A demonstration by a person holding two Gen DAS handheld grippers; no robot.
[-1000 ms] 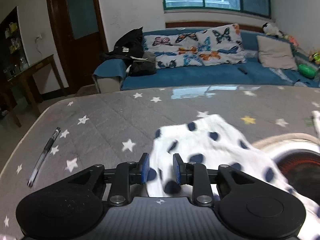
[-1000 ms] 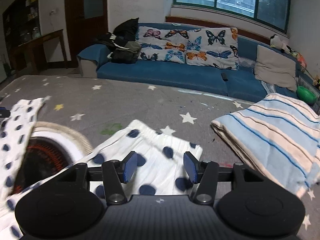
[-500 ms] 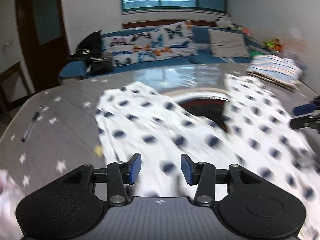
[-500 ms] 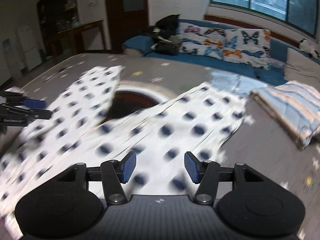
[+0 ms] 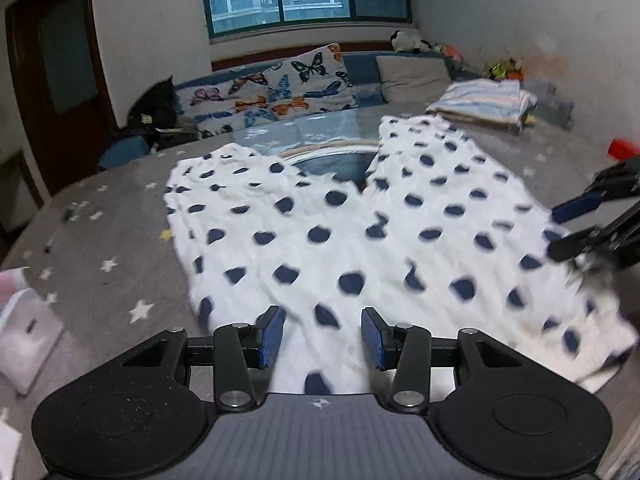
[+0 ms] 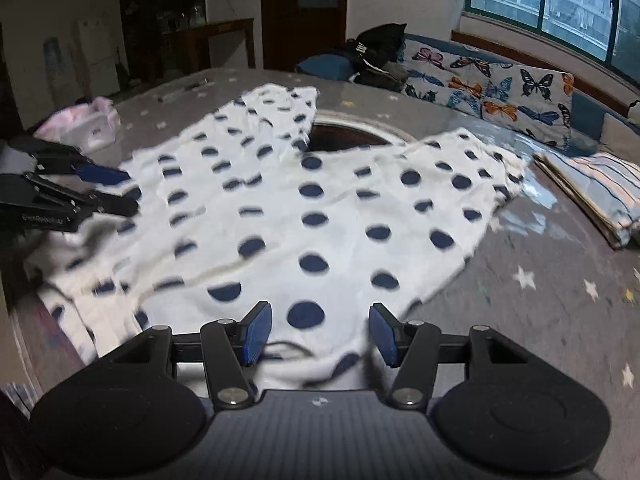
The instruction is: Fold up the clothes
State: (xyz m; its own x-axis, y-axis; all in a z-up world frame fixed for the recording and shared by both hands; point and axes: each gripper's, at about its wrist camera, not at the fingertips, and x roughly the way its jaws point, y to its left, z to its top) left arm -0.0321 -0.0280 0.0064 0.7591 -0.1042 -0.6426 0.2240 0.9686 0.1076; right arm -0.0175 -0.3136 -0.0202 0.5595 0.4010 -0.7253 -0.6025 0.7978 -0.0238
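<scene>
So the polka-dot pants [image 5: 360,240] are spread flat on the grey star-print table cover [image 5: 120,264], both legs fanned out toward the butterfly-cushion sofa [image 5: 280,96], with a round dark opening [image 5: 336,162] in the table showing between the legs. The waist end sits nearest both cameras and looks a bit rumpled (blurry there, hard to read the folds).

Left gripper [image 5: 322,338] is over the waist edge of the pants with its blue pads spread apart, nothing pinched. Right gripper [image 6: 318,334] is the same deal at the other waist corner, pads wide apart, cloth under them but not clamped.

A folded striped towel [image 6: 600,188] lies just past the pants' leg on the sofa side. A pink-and-white bundle [image 6: 84,124] sits beyond the other leg, and a pen [image 5: 60,228] is out near the table edge.
</scene>
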